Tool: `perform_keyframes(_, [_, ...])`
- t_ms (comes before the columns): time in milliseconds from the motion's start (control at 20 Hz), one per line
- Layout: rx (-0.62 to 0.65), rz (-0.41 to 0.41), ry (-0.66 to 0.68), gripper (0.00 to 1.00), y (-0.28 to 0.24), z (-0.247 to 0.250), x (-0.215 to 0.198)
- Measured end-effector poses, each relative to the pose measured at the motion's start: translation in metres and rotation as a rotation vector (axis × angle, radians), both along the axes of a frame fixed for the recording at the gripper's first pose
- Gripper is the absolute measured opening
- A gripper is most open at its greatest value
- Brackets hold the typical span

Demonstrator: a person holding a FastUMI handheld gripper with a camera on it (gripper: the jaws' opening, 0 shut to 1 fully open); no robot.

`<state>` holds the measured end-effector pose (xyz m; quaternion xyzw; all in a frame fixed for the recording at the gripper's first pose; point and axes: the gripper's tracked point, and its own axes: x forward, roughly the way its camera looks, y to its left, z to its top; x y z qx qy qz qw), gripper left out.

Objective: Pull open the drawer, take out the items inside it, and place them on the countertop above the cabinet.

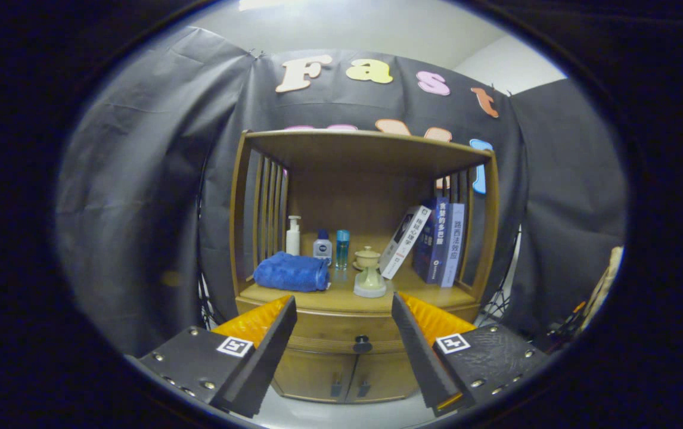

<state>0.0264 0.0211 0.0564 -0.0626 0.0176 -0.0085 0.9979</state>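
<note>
Drawer is sitting closed; gripper is hovering spread before its knob, tabletop already carrying items.

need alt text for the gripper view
The open gripper faces a wooden cabinet, jaws spread either side of the shut drawer's knob, not touching it. On the countertop stand a blue towel, three bottles, a lidded cup and books.

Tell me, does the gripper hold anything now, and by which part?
Nothing is held. The gripper is open, its fingers spread apart, with the closed wooden drawer's dark round knob beyond them.
</note>
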Motion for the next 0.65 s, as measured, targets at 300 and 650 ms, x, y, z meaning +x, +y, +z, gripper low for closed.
perform_keyframes(300, [-0.018,-0.031,0.027,0.96,-0.03,0.014,-0.036])
perform_keyframes(650, [0.02,0.032,0.045,0.96,-0.028,0.027,-0.061])
